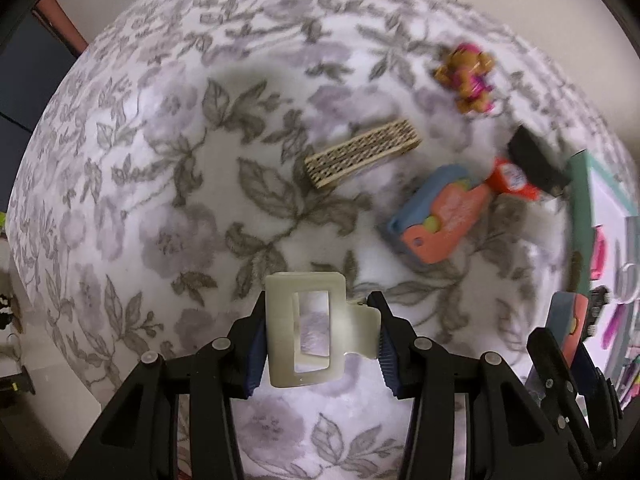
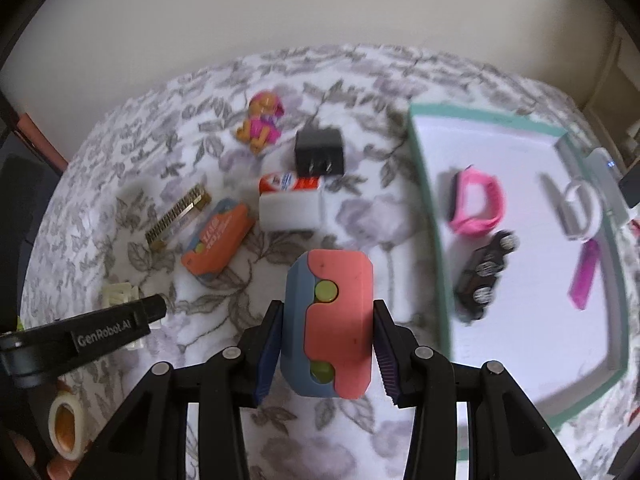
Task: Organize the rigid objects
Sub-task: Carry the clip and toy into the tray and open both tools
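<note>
I hold two pieces above the floral cloth (image 1: 168, 184) at once. My left tongs (image 1: 320, 344) grip a cream hair claw clip (image 1: 308, 332), pads pressed to its two sides, the clip raised clear of the cloth. My right tongs (image 2: 325, 344) clamp a pink-and-blue block toy (image 2: 332, 320) with two yellow-green buttons, upright between the ribbed pads and also off the cloth.

On the cloth in my right camera lie a second orange-and-blue block toy (image 2: 218, 238), a tan ridged comb-like bar (image 2: 178, 216) just left of it, a white box (image 2: 290, 212) touching a red-and-white tube (image 2: 290, 182), a black adapter (image 2: 320, 152) behind them, and a small pink-and-orange pup figure (image 2: 262, 122) farthest back. The left tongs' arm crosses the lower left corner of that view, with a roll of tape (image 2: 66, 426) below it.

To the right sits a teal-rimmed tray (image 2: 432, 208), white inside. It holds a pink wristband (image 2: 478, 200), a dark toy car (image 2: 482, 276), a white ring-shaped item (image 2: 582, 204) and a magenta strip (image 2: 586, 276), all well apart from the toy I hold. The frames are slightly blurred.
</note>
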Motion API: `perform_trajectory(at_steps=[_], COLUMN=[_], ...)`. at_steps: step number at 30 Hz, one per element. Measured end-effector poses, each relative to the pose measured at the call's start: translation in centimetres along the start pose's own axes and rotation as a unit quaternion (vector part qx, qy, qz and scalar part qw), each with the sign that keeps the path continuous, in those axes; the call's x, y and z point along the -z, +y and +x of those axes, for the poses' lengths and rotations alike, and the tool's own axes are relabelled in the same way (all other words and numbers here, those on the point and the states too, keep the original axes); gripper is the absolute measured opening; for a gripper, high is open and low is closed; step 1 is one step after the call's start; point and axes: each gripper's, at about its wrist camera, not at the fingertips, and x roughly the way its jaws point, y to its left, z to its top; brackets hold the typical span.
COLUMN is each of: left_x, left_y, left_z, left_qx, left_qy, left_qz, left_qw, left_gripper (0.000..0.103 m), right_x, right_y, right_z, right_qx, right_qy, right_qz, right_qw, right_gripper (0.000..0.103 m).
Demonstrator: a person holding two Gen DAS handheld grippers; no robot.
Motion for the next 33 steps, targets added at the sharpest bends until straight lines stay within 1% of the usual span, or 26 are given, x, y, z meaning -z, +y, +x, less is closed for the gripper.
perform_trajectory(at_steps=[4,7,10,11,13,16,19,22,27,30,33], left_x=[0.6,1.2,1.3,1.6,1.5,2.4,3.3,5.3,8.2,9.2,9.9], left_y=[-1.1,-2.1,-2.7,-3.5,-3.9,-6.0,-8.2,-11.5,-16.3,-18.1,-19.1], left_z=[-3.0,-5.4,-7.4,-8.0,-8.6,-9.4,-9.9,-10.5,-10.0,-8.9,-7.6], left_qx=[0.027,0.045,0.075,0.086,0.098,0.122,0.138,0.147,0.154,0.150,0.157], left_qy=[-0.040,-0.073,-0.097,-0.105,-0.115,-0.131,-0.144,-0.161,-0.163,-0.155,-0.133], left_qz=[0.006,0.019,0.040,0.049,0.066,0.100,0.136,0.184,0.251,0.278,0.290], left_qw=[0.9988,0.9961,0.9917,0.9896,0.9863,0.9788,0.9704,0.9585,0.9414,0.9361,0.9348], left_gripper=[0.049,0.049,0.049,0.049,0.049,0.049,0.049,0.049,0.049,0.049,0.049], right_x=[-0.5,-0.7,-0.9,-0.9,-1.0,-0.7,-0.4,0.0,0.9,1.4,1.8], right_y=[-1.7,-3.7,-5.9,-6.6,-8.5,-11.4,-13.4,-15.8,-19.6,-21.0,-21.8], right_z=[-2.9,-5.2,-7.1,-7.4,-8.5,-9.9,-10.6,-11.1,-10.4,-9.4,-8.1], right_qx=[-0.004,-0.002,0.012,0.014,0.025,0.041,0.064,0.087,0.098,0.100,0.098], right_qy=[-0.028,-0.050,-0.066,-0.069,-0.077,-0.084,-0.087,-0.087,-0.070,-0.053,-0.031], right_qz=[0.013,0.033,0.053,0.061,0.080,0.103,0.120,0.144,0.182,0.194,0.201], right_qw=[1.000,0.998,0.996,0.996,0.994,0.990,0.987,0.982,0.976,0.974,0.974], right_gripper=[0.045,0.045,0.045,0.045,0.045,0.045,0.045,0.045,0.045,0.045,0.045])
